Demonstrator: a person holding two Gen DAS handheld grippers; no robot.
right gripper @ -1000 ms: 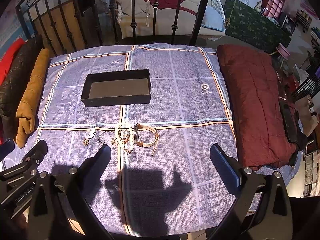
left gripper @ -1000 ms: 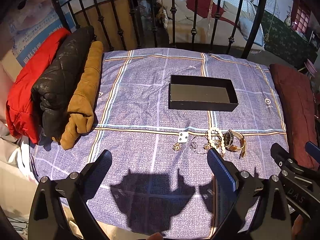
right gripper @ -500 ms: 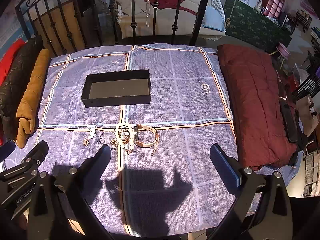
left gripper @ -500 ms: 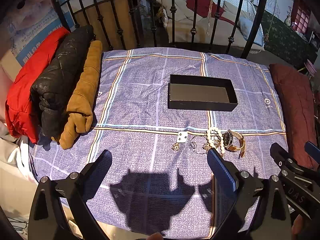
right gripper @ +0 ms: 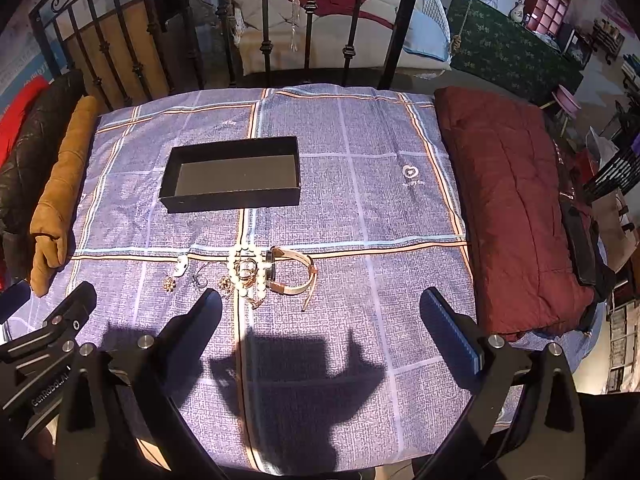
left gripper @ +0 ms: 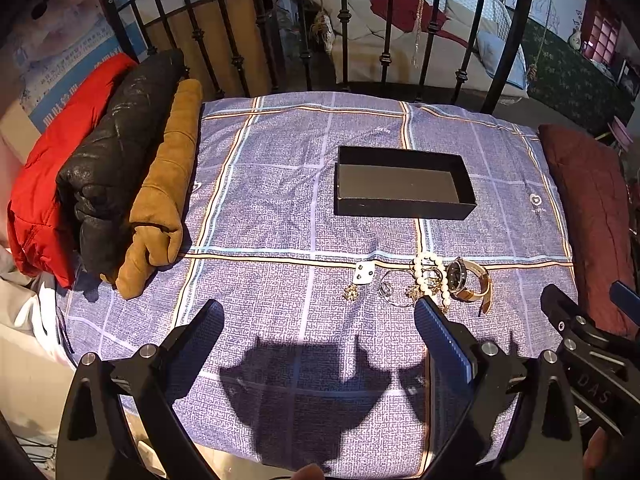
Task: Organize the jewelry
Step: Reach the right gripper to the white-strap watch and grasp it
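The left gripper point(left gripper: 320, 312) and right gripper point(right gripper: 320, 300) hover above the blue checked bedspread point(left gripper: 272, 208), both with fingers spread wide and holding nothing; the jewelry lies clustered ahead of them: a pearl bracelet point(right gripper: 246, 270) touching a wristwatch point(right gripper: 290, 274); the black box point(right gripper: 234, 174) sits beyond, apart.

A purple-blue bedspread point(left gripper: 280, 200) with a grid of pale blue and orange stripes. A black box point(left gripper: 404, 184). White pearl bracelet point(left gripper: 430, 276), tan-strapped watch point(left gripper: 470, 280). Folded red point(left gripper: 44, 184), black point(left gripper: 116, 160), tan point(left gripper: 164, 188) and maroon point(right gripper: 516, 208) garments.
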